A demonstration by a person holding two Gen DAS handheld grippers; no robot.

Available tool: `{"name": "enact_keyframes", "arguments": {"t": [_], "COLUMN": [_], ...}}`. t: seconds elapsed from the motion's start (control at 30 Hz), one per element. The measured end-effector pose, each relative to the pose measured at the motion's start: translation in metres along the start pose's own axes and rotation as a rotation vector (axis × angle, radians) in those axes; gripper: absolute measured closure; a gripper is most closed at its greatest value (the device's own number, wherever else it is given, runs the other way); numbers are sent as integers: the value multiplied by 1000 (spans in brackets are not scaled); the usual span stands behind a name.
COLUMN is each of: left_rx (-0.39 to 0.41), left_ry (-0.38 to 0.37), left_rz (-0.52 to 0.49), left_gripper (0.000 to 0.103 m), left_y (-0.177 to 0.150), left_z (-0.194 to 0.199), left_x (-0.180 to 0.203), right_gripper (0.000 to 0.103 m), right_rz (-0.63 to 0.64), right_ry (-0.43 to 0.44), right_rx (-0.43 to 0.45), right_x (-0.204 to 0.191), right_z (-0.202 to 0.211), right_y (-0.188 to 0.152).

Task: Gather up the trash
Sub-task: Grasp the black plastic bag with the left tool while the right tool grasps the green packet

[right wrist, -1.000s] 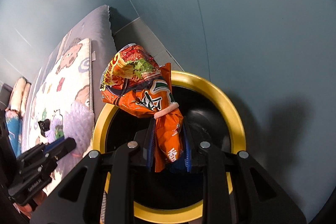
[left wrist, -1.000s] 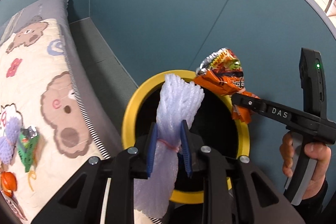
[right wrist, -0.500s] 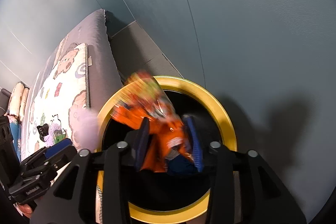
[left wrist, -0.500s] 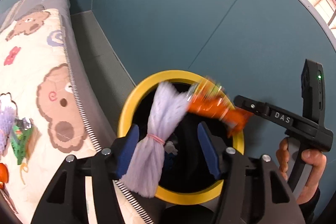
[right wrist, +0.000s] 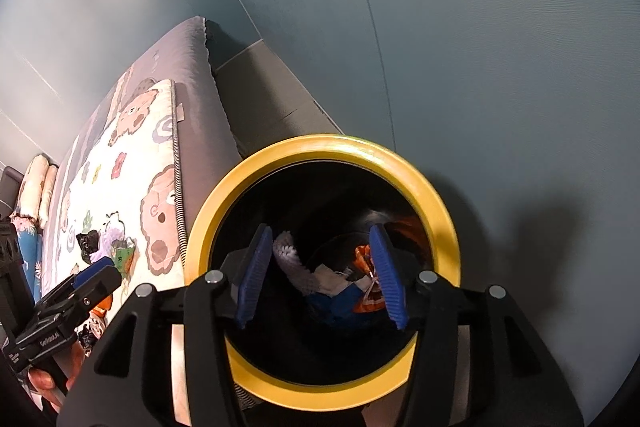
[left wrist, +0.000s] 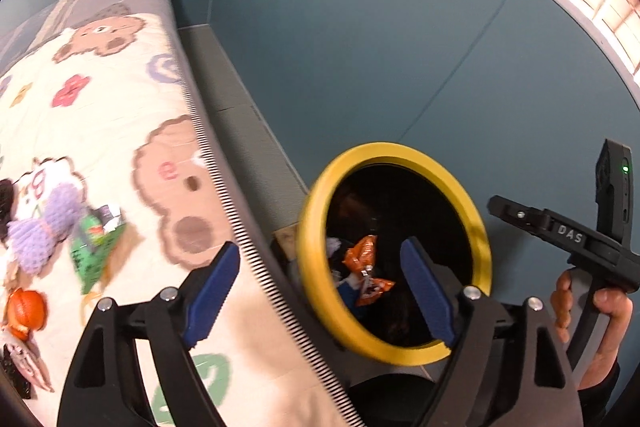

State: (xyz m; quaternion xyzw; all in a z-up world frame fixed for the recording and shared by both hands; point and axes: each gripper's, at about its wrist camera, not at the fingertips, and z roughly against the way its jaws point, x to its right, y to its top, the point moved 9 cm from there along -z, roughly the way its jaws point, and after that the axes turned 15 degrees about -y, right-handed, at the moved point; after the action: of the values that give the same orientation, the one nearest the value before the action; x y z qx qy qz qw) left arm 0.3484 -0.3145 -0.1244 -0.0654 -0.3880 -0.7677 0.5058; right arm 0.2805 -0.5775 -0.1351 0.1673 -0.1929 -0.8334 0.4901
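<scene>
Left wrist view: left gripper (left wrist: 320,279) released, jaws just opened wide, nothing between the blue pads. Straddling the near-left rim of the yellow-rimmed bin (left wrist: 476,223), one pad over the bin's mouth, the other over the bear-print blanket (left wrist: 104,123) left of the bin. A second ago clamped on a white foam net; now empty. Inside the bin: an orange snack wrapper (left wrist: 366,269) lying low in the dark, with a scrap of pale foam beside it. Left of the bin, well apart on the blanket: a purple foam net (left wrist: 44,231), a green wrapper (left wrist: 94,247), an orange peel (left wrist: 26,309), all uncollected. Right of the bin: right gripper (left wrist: 496,205) seen side-on, held by a hand (left wrist: 592,323), jaws hard to read from here.

Right wrist view: right gripper (right wrist: 320,275) directly over the bin (right wrist: 320,147), jaws just parted, nothing gripped. A second ago shut on the orange wrapper; now down inside the bin (right wrist: 366,291), next to the white foam net (right wrist: 296,263). Left gripper (right wrist: 100,267) at the bin's left, over the blanket (right wrist: 132,163).

Judged meaning: both drops done, two pieces binned, both tools free. More litter left on the blanket, so likely back there next.
</scene>
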Motion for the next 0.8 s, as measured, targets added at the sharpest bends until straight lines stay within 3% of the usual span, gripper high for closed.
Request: {"name": "enact_keyframes", "arguments": {"t": [0.4, 0.8], "left_rx": [57, 127], "left_ry": [121, 232], "left_rz": [107, 228], "left_gripper": [16, 15], "left_y": [-25, -47], "left_z": [79, 169], "left_x": [-91, -177], "right_gripper": [45, 45], "right_rz": [110, 252], "right_ry": [52, 118], "right_rx": [-5, -11], "right_x": [-73, -181], "right_z": [18, 32], "right_y": [-18, -41]}}
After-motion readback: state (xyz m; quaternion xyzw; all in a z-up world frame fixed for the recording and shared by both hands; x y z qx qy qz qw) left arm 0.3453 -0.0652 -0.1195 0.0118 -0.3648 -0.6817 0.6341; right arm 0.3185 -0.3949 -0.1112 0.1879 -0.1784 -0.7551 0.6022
